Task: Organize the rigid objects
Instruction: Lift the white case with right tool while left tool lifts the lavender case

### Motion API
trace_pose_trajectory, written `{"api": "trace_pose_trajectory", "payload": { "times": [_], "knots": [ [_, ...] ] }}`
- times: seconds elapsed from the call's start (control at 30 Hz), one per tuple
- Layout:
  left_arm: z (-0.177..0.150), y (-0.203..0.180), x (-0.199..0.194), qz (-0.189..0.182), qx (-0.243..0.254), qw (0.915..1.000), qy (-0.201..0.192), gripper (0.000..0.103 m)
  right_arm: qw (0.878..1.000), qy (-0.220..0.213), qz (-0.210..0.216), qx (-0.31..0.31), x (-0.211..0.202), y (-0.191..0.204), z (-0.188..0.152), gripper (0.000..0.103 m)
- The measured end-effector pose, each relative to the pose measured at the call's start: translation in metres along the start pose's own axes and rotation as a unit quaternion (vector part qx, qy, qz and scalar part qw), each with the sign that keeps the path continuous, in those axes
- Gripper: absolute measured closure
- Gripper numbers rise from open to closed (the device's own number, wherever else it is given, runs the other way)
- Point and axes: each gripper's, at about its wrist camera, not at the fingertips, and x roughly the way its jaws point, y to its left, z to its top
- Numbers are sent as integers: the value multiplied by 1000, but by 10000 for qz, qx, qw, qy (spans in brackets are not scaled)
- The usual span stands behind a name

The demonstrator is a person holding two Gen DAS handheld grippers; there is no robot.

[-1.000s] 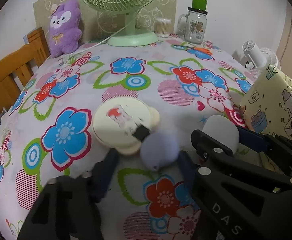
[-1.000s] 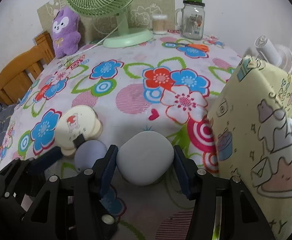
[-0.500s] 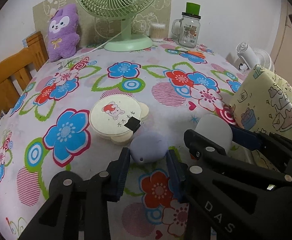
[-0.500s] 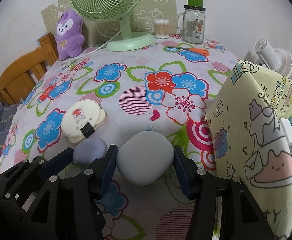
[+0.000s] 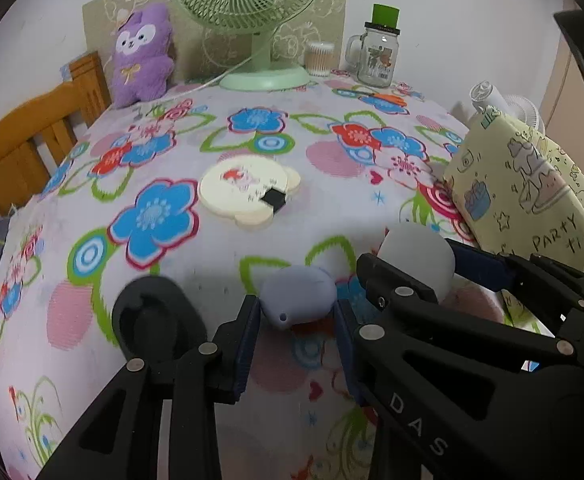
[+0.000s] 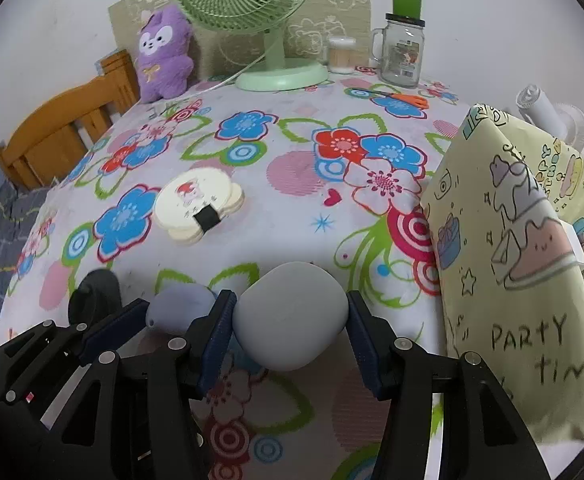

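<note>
The lilac case [image 5: 297, 294] sat between the blue pads of the left gripper [image 5: 295, 320], low over the near part of the floral tablecloth [image 5: 220, 240]; both pads pressed its sides, so the jaws were narrowed to its width and pinching it. Just to its right, the larger grey case [image 6: 290, 316] was clamped the same way in the right gripper [image 6: 290, 332], whose jaws stood wider, each pad flat against a flank of the case. The two cases hung side by side, nearly touching, the right gripper's inner finger [image 6: 216, 328] between them.

Farther in on the cloth lay a cream bear-shaped case [image 6: 196, 208] with a black tab, well apart from both grippers. The cloth around it lay open toward the far side. On the right, a yellow gift bag [image 6: 523, 264] printed "PARTY TIME" stood close against the right gripper, crowding that side. The table's near edge fell away just under the grippers, and its left edge dropped toward a wooden chair [image 5: 24, 148].

Along the back edge stood a purple plush [image 6: 164, 56], a green fan [image 6: 260, 16], a cotton-swab tub [image 6: 340, 55] and a glass jar [image 6: 401, 52], with orange scissors [image 6: 395, 98] lying in front of the jar. A white fan [image 6: 547, 116] showed beyond the bag.
</note>
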Motion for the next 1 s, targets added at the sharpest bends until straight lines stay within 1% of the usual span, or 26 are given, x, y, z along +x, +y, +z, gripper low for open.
{"api": "trace_pose_trajectory", "payload": {
  "times": [0.1,0.13,0.17,0.23,0.27,0.4,0.43,0.47,0.53,0.63,0.77,1.0],
  "knots": [
    [-6,-1,0,19,-11,10000,20,62,10000,66,11,11,1,-1,-6,45],
    [-7,-2,1,34,11,10000,16,58,10000,70,5,24,1,-2,-7,45],
    [-7,-3,1,26,20,10000,5,47,10000,62,-14,28,1,-3,-7,45],
    [-6,-4,4,-63,27,10000,-13,32,9999,43,-89,19,0,-5,-7,45],
    [-5,-5,5,-53,31,10000,-38,31,9999,43,-110,31,1,-6,-6,45],
    [-1,-9,10,23,105,9999,-106,32,9997,80,-166,137,6,-12,-4,45],
    [0,-8,10,34,114,9999,-108,37,9997,73,-158,150,7,-13,-3,45],
    [0,-9,10,54,131,9998,-123,48,9997,58,-151,157,7,-13,-2,45],
    [2,-7,9,37,102,9999,-126,60,9998,29,-145,157,6,-13,-1,45],
    [3,-5,8,28,64,9999,-79,60,9998,10,-147,123,5,-11,1,45],
    [2,-6,2,96,65,9999,-108,61,9999,-24,-84,117,-1,-9,0,45],
    [3,-6,-22,166,29,9994,-300,61,9997,-237,-41,74,-24,-4,2,45]
  ]
}}
